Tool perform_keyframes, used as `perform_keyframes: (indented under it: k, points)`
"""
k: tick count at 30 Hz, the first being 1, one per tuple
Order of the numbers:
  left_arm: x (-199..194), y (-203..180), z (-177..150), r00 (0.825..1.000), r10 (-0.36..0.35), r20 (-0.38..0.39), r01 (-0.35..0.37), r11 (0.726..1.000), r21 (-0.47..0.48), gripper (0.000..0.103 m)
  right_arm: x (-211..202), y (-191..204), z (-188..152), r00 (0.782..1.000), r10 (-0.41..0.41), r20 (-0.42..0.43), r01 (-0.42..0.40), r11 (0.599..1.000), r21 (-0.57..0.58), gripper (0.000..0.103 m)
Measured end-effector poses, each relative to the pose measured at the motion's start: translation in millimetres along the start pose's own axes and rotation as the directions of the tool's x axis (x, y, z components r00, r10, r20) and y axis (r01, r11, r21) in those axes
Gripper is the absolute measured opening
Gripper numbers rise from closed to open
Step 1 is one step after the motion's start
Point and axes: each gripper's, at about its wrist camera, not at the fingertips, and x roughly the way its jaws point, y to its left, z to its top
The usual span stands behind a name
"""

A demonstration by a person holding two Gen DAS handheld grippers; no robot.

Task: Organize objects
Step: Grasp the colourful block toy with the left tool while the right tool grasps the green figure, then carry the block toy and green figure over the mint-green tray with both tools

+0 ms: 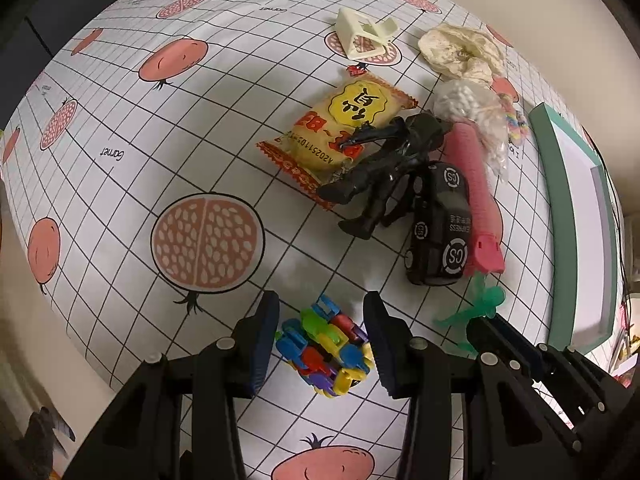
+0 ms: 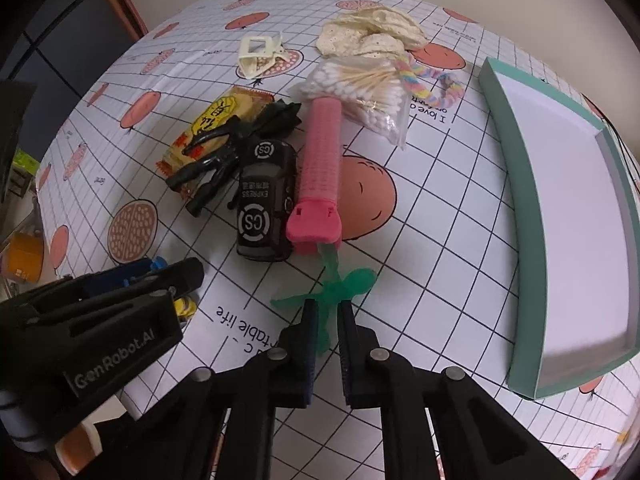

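Note:
A colourful interlocking block toy (image 1: 326,350) rests on the pomegranate-print tablecloth between the fingers of my left gripper (image 1: 321,299). Both pads touch its sides, so the gripper is shut on it. In the right wrist view only blue and yellow bits of the block toy (image 2: 185,305) show behind the left gripper (image 2: 188,276). My right gripper (image 2: 327,306) is shut on the stem of a soft green stretchy toy (image 2: 352,282), which lies flat just before a pink comb (image 2: 322,168). From the left wrist view, the right gripper (image 1: 482,326) sits on that green toy (image 1: 476,308).
A heap lies mid-table: yellow snack packet (image 1: 344,128), black figure (image 1: 384,168), black toy car (image 1: 444,224), bag of cotton swabs (image 2: 360,88), cream cloth (image 2: 372,36), cream clip (image 2: 258,54), rainbow hair tie (image 2: 424,80). A teal-rimmed white tray (image 2: 516,184) stands at the right.

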Motion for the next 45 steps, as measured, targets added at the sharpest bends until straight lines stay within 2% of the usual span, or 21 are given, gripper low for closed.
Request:
perform_keyframes:
  k: [20, 22, 24, 27, 28, 29, 32, 38, 39, 40, 45]
  points:
    - [4, 22, -3, 1.000, -0.023, 0.004, 0.023, 0.998, -0.061, 0.045, 6, 4, -3, 1.000, 0.005, -0.005, -0.005, 1.000, 0.001, 0.010]
    - [4, 24, -4, 1.000, -0.024, 0.004, 0.024, 0.998, -0.064, 0.045, 8, 4, -3, 1.000, 0.010, -0.015, -0.010, 1.000, 0.006, 0.020]
    - [5, 27, -4, 1.000, -0.024, 0.004, 0.024, 0.997, -0.067, 0.045, 10, 4, -4, 1.000, 0.003, -0.020, -0.003, 1.000, 0.004, 0.023]
    - [5, 31, -5, 1.000, -0.026, 0.006, 0.026, 0.997, -0.072, 0.045, 10, 7, -2, 1.000, -0.012, -0.021, 0.012, 1.000, -0.004, 0.023]
    - [5, 27, -20, 1.000, -0.026, 0.007, 0.026, 0.997, -0.073, 0.045, 11, 8, -2, 1.000, -0.016, -0.023, 0.015, 1.000, -0.007, 0.023]
    - [6, 28, -21, 1.000, -0.026, 0.007, 0.027, 0.997, -0.075, 0.045, 12, 10, -2, 0.999, -0.020, -0.028, 0.020, 1.000, -0.015, 0.023]
    - [10, 30, -22, 1.000, -0.029, 0.007, 0.029, 0.996, -0.079, 0.045, 15, 19, -3, 0.997, -0.073, -0.040, 0.070, 0.996, -0.063, 0.014]
    - [15, 35, -27, 0.999, -0.039, 0.015, 0.040, 0.996, -0.080, 0.045, 13, 19, -3, 0.998, -0.051, -0.046, 0.048, 0.997, -0.064, 0.014]
    - [14, 36, -27, 0.999, -0.040, 0.018, 0.042, 0.996, -0.081, 0.039, 10, 19, -3, 0.998, -0.050, -0.038, 0.048, 0.997, -0.063, 0.014]
    - [13, 37, -28, 0.999, -0.046, 0.026, 0.048, 0.995, -0.084, 0.028, 7, 18, -3, 0.999, -0.046, -0.028, 0.044, 0.997, -0.060, 0.014]
    - [10, 41, -35, 0.997, -0.063, 0.048, 0.066, 0.995, -0.079, 0.022, -7, 10, -5, 0.999, -0.033, 0.013, 0.034, 0.999, -0.036, 0.014]
